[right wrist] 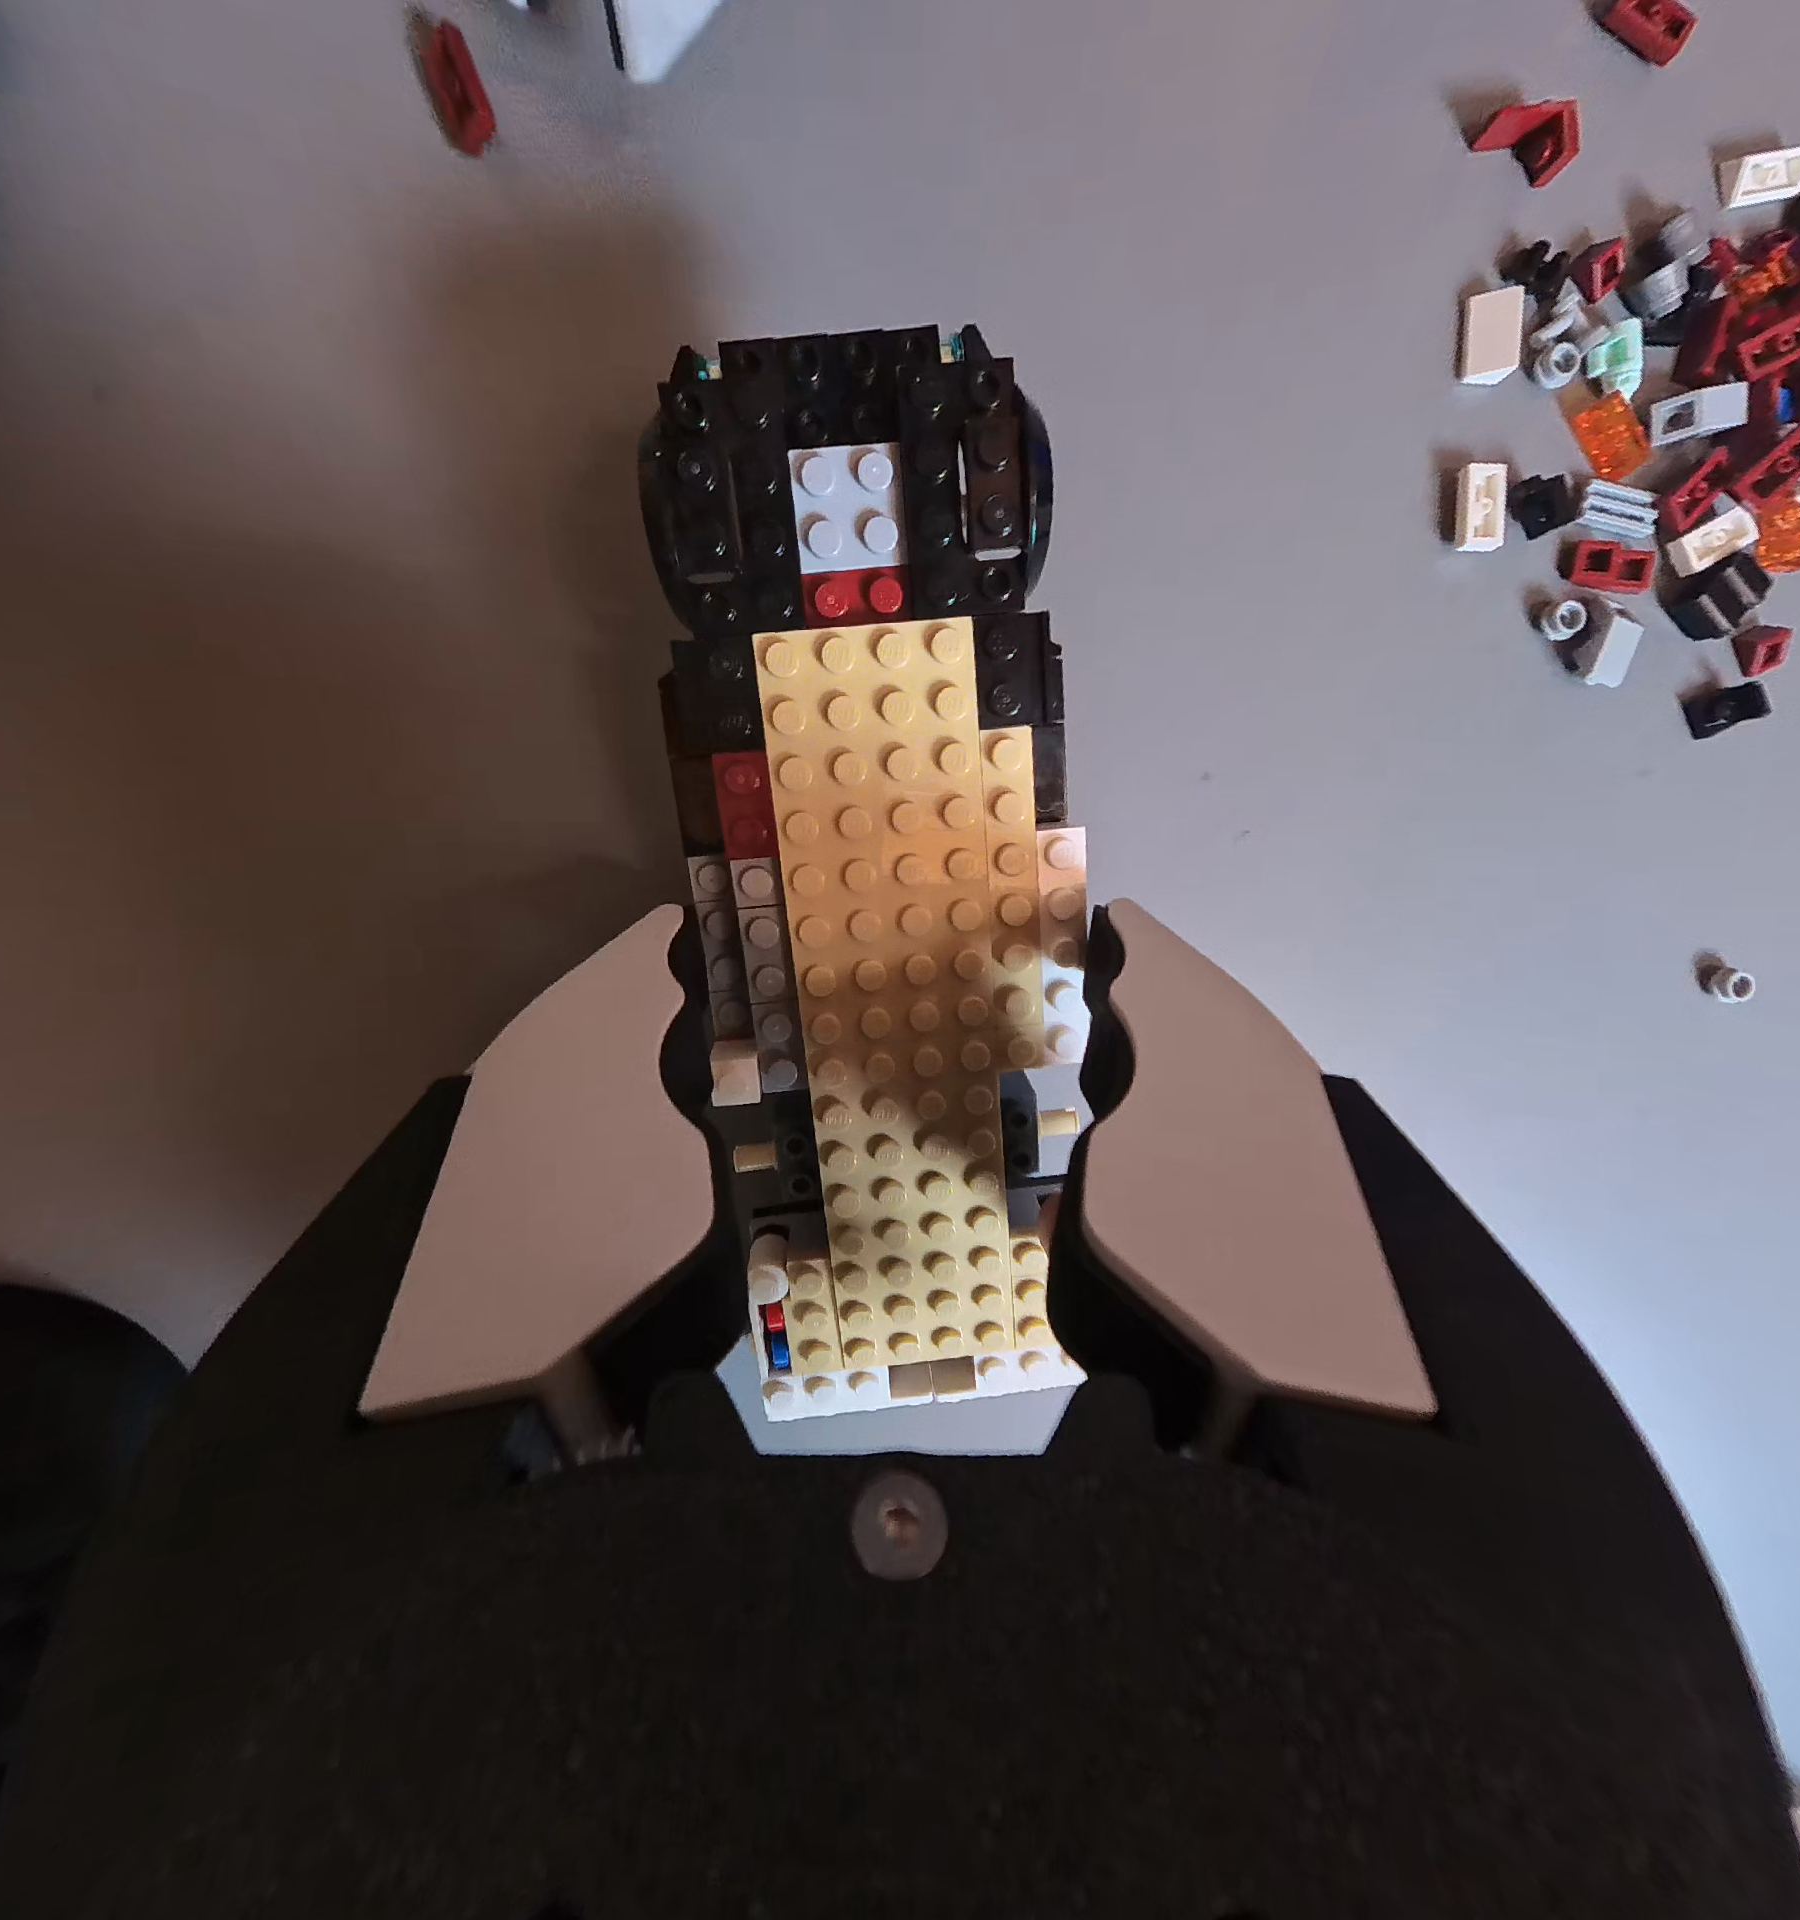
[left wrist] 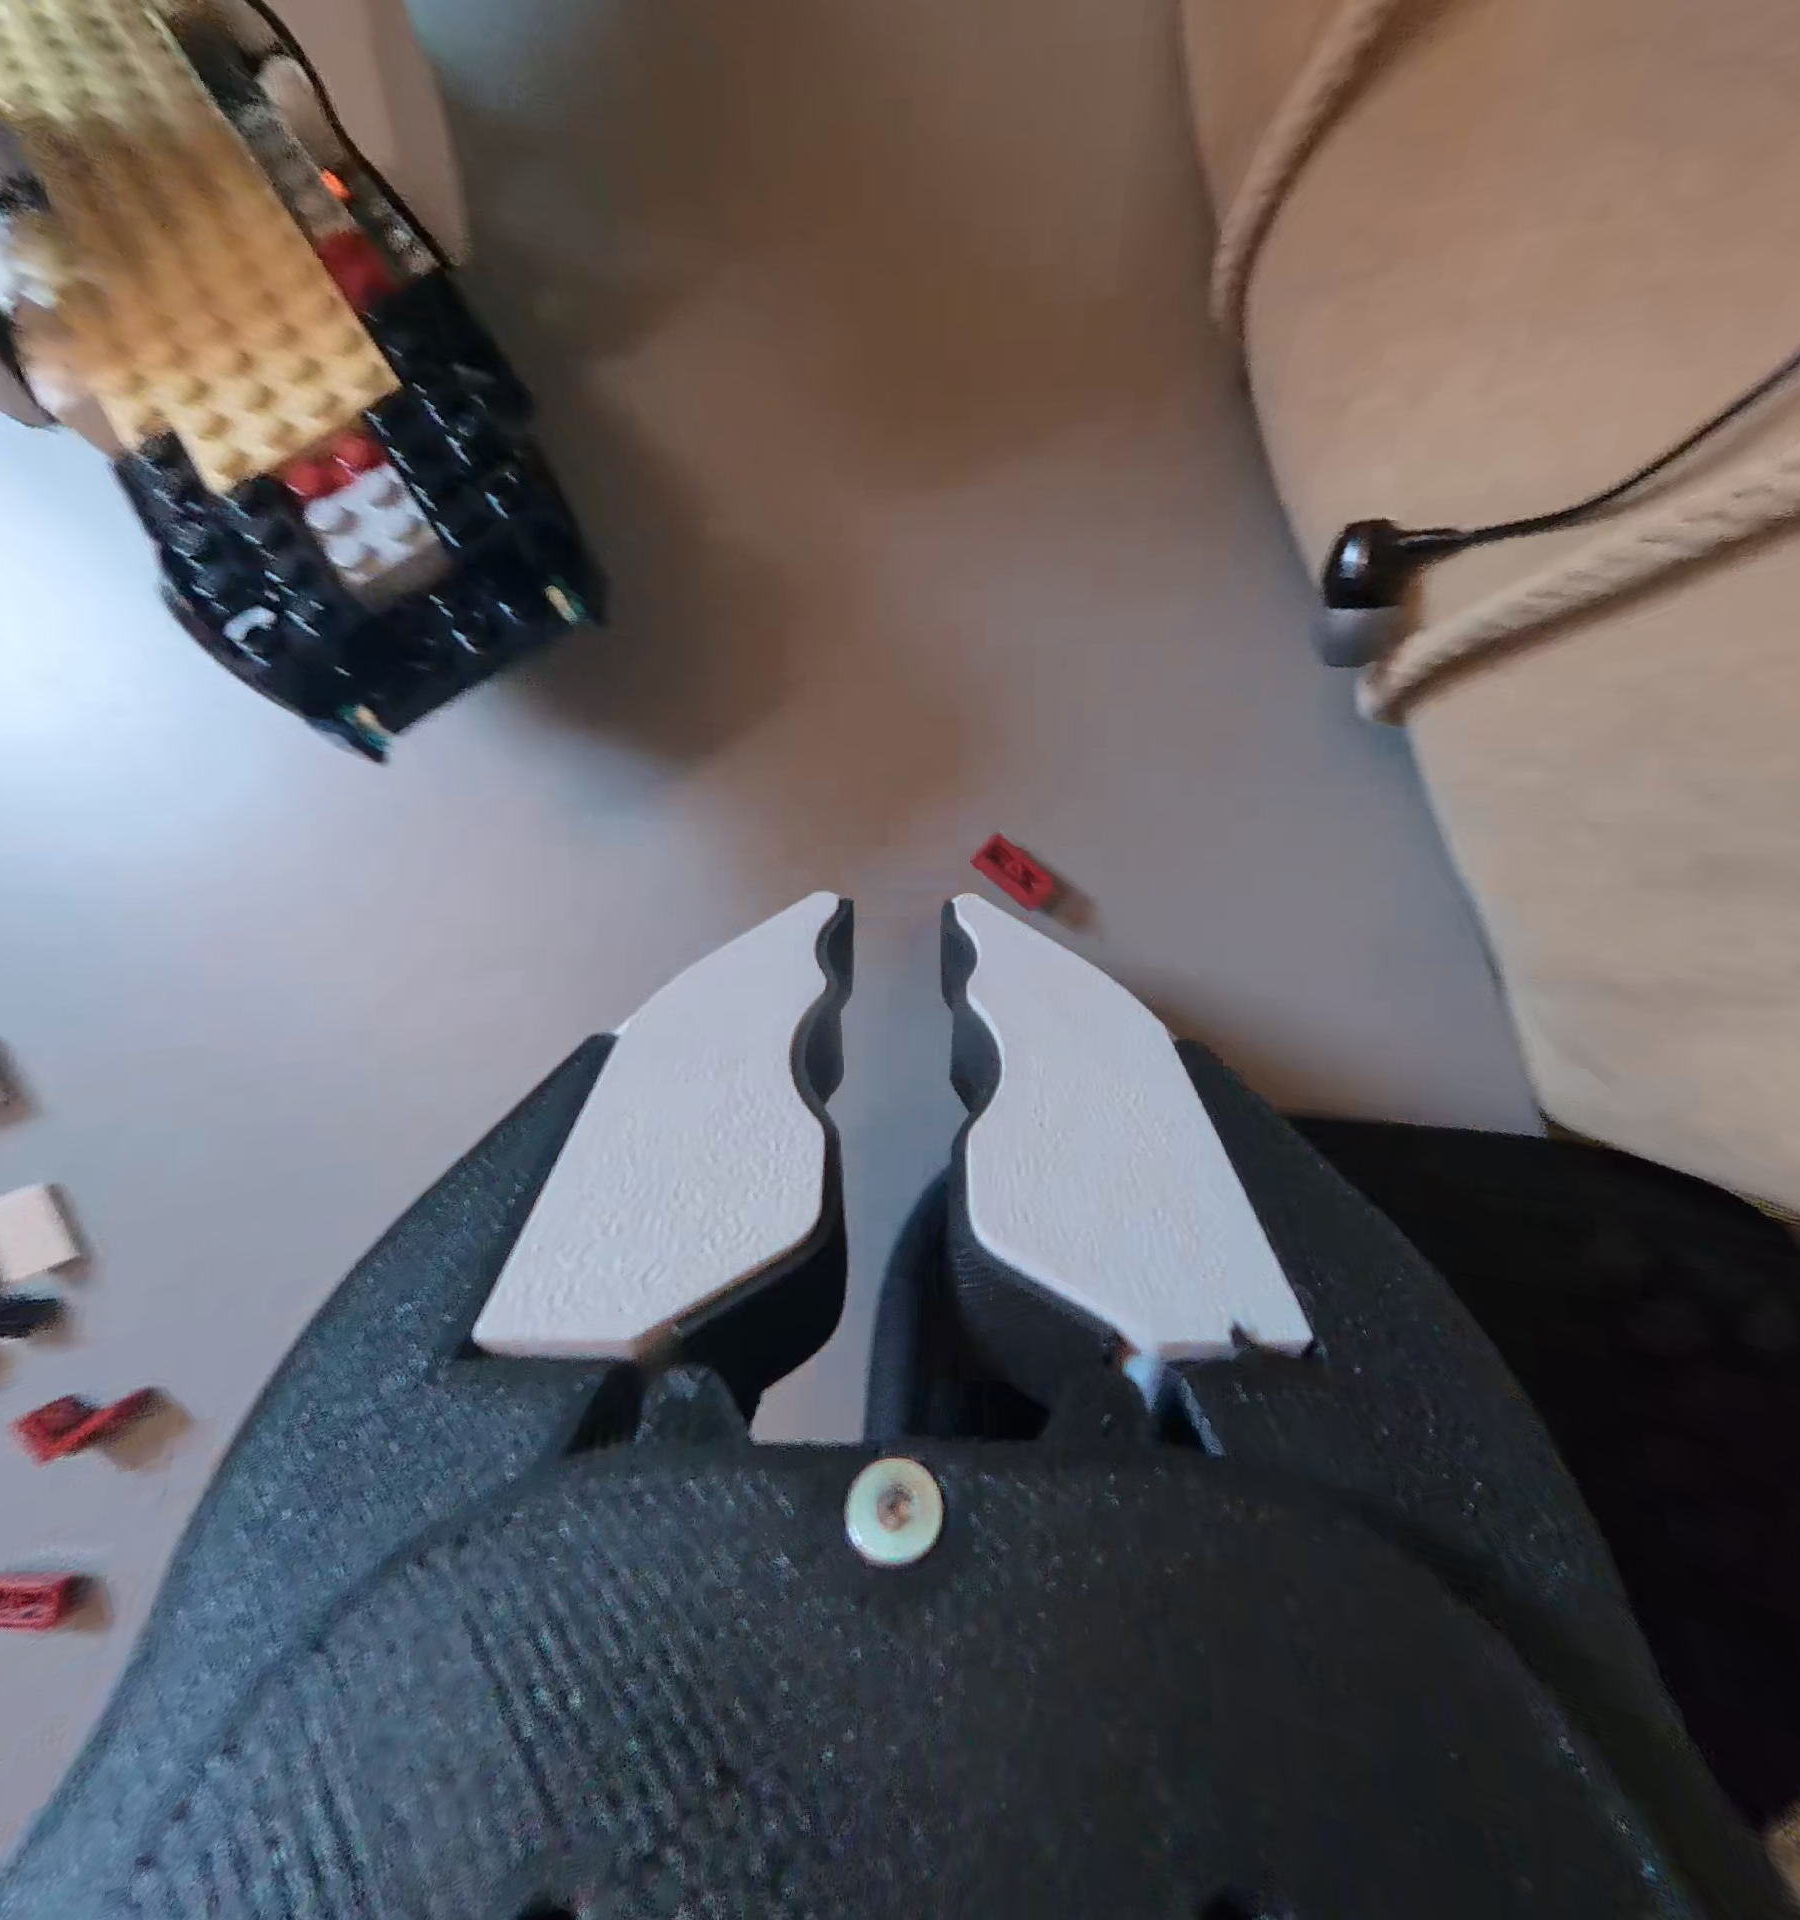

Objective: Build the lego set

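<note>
My right gripper is shut on a long brick model with a tan studded top, a black front, and grey, white and red bricks. Both pads press on its sides near the rear half. The same model shows blurred in the left wrist view at the upper left. My left gripper is open with a narrow gap and nothing between its fingers, low over the grey table. A small red brick lies on the table just beyond its right fingertip, apart from it.
A pile of loose red, white, grey, black and orange bricks lies at the right. More loose bricks lie at the left. A person's beige garment with a cord and a black earbud is at the right. My hands' fingertips stand some 15 cm from each other.
</note>
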The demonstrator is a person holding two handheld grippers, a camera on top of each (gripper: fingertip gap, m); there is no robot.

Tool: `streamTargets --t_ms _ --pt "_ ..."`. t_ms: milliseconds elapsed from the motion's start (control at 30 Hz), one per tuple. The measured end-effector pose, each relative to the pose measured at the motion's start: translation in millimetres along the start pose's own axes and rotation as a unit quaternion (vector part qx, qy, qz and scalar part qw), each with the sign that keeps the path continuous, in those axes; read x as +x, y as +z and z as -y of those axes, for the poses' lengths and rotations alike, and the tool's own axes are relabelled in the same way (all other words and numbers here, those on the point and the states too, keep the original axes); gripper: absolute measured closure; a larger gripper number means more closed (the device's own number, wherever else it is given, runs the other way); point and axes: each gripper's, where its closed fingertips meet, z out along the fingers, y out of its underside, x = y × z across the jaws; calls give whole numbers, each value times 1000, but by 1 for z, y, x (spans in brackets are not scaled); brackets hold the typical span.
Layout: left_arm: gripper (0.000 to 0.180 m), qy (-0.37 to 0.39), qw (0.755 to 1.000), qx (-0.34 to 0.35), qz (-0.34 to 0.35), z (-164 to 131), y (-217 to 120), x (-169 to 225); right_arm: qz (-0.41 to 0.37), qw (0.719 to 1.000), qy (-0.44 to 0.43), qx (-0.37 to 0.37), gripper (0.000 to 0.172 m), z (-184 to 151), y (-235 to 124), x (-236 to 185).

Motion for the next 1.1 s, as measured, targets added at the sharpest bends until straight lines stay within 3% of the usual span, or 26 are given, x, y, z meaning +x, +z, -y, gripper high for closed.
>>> streamTargets --t_ms 133,233,333,500,667,933,1100 --pt "160 -38 998 -15 -56 -3 5 24 0 1000 0 -5 101 -1 0 -1" --pt "157 -62 996 -34 -53 -3 15 30 -2 1000 0 -7 101 -2 0 -1" --pt "166 -72 996 -39 -27 1 23 28 -3 1000 -2 -12 101 -2 2 -1" --pt "173 -45 998 -36 22 4 24 9 -12 1000 -7 -15 101 -2 1 1" --pt "168 -44 990 34 132 24 15 -37 -27 1000 5 -13 101 -8 -4 6" --pt "165 -71 986 23 146 10 17 -49 -36 999 12 -29 101 -20 -7 7" --pt "163 -160 980 40 107 12 24 -60 -37 999 15 -33 101 -22 -7 6"
